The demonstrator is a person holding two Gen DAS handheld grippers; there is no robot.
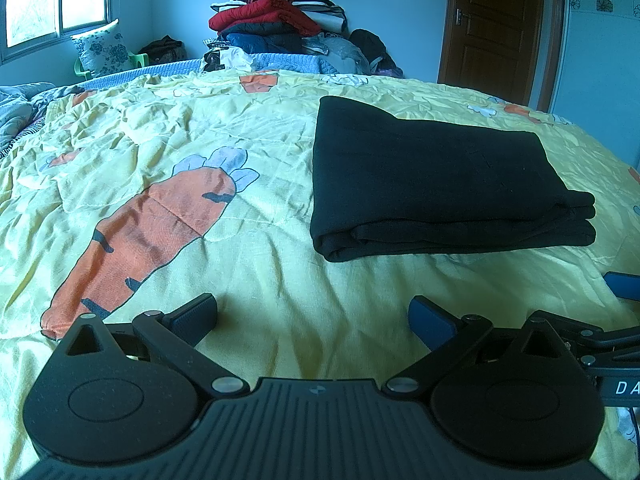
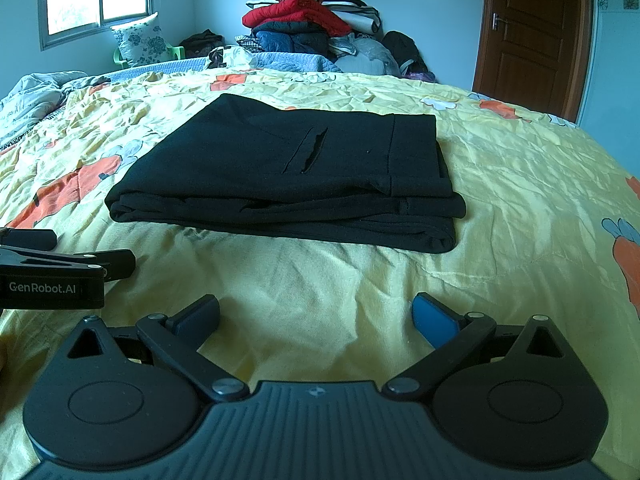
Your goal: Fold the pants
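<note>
In the left wrist view there is one pair of black pants, folded into a thick rectangle and lying flat on the yellow carrot-print bedspread. The left gripper sits on the near side of the pants and apart from them, its jaws spread wide with only bedspread between them. At the picture's right edge, near the pants' closest corner, part of the right gripper shows. Beyond the pants, against the blue wall, rises one pile of clothes and bedding; one floral pillow leans under the window, and one brown door stands to the pile's right.

In the right wrist view the same single pants lie straight ahead, a pocket slit on top. The right gripper is near their front fold without touching, jaws spread and empty. The left gripper enters from the left, beside the pants' near-left corner. Nothing covers the pants.
</note>
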